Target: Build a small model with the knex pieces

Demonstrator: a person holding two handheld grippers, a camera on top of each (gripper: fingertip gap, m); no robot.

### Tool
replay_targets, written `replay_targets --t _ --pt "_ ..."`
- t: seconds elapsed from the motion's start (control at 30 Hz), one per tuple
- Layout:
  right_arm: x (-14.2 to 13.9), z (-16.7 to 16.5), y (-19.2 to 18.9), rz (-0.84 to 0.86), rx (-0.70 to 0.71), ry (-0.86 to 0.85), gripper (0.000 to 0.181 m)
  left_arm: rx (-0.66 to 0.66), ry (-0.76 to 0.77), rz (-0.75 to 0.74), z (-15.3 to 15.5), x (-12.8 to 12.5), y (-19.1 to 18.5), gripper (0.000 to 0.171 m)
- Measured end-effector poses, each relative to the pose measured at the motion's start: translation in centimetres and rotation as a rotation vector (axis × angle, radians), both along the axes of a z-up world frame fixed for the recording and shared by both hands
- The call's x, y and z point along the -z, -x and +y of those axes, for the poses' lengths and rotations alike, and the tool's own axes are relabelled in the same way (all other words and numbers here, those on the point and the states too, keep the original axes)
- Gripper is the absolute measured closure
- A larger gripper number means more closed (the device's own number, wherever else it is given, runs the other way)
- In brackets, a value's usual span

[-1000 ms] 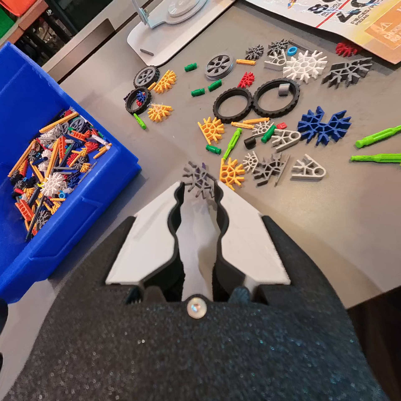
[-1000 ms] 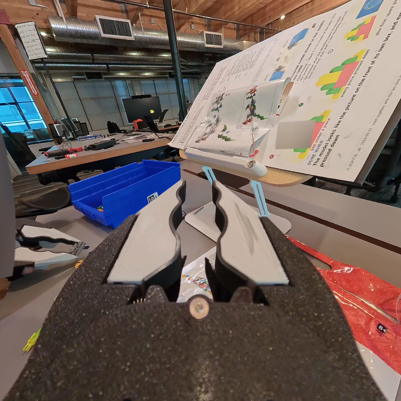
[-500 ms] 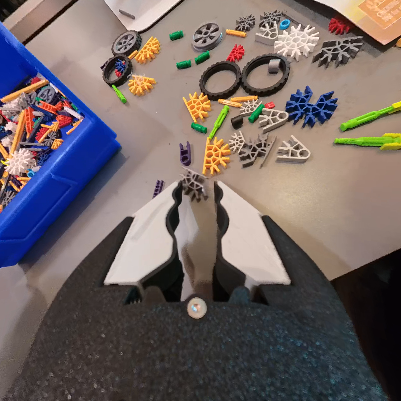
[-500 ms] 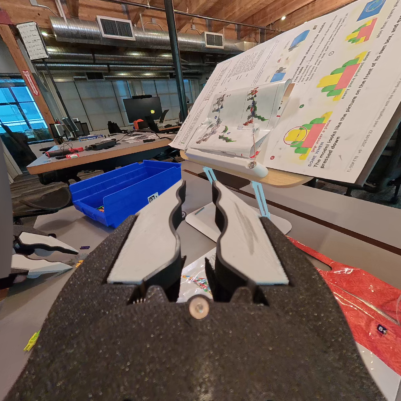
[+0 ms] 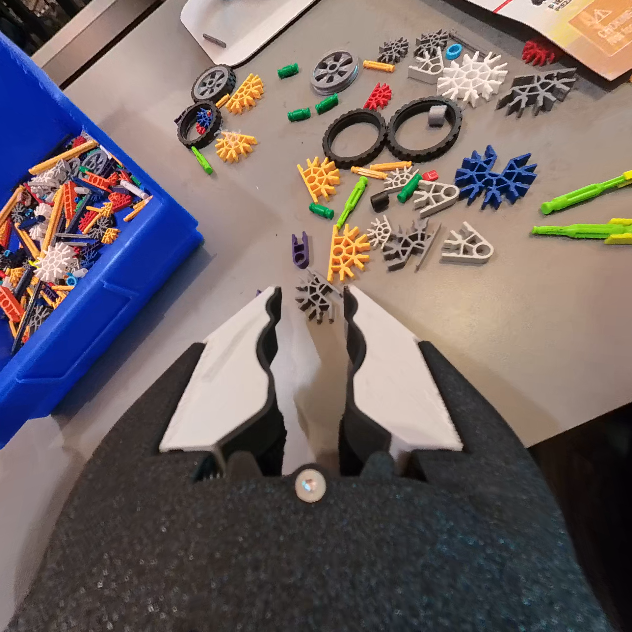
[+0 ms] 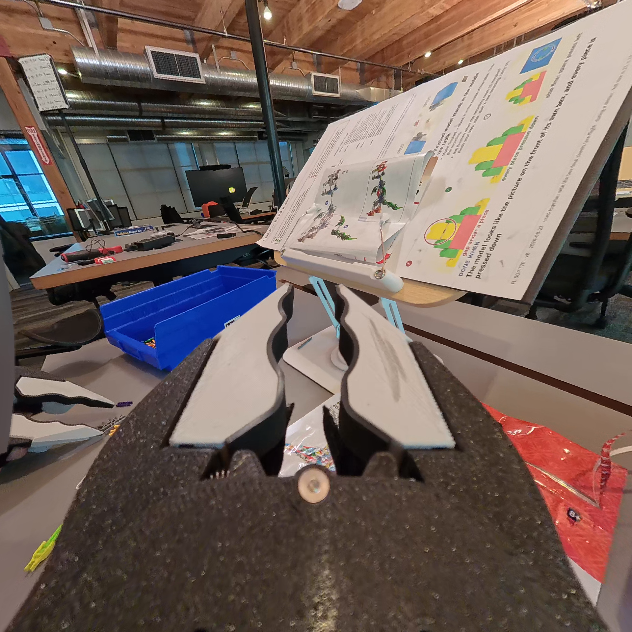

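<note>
Grey table [image 5: 478, 342], toy construction parts scattered.
From left: blue bin [image 5: 85, 307] holds mixed parts; left gripper [image 5: 312, 294], jaws apart, hovers over a grey connector [image 5: 316, 299] lying free between its tips, beside a yellow connector [image 5: 347, 253]. Right gripper [image 6: 314, 290], jaws slightly apart and empty, is raised toward a bookstand [image 6: 376, 284].
</note>
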State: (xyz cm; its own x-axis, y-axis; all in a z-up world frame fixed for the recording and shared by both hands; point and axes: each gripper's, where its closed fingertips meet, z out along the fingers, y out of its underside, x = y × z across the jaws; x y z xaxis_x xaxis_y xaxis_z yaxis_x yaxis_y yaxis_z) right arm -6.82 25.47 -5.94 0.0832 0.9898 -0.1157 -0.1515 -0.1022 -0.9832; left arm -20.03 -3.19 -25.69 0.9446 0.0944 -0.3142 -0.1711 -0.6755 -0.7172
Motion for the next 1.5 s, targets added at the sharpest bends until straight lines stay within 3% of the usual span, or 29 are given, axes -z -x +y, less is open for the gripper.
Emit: replay_targets --t 0.97,1.3,1.5 --pt "-0.3 -0.4 -0.4 0.005 -0.016 0.002 0.159 0.012 -0.023 0.003 0.3 0.2 0.0 0.137" --pt "6.3 -5.1 3.6 -0.265 -0.167 -0.089 0.158 0.014 -0.021 -0.003 0.3 0.2 0.0 0.137" --pt "7.0 -5.9 4.0 -0.290 -0.172 -0.132 0.158 0.013 -0.018 0.004 0.3 0.2 0.0 0.137"
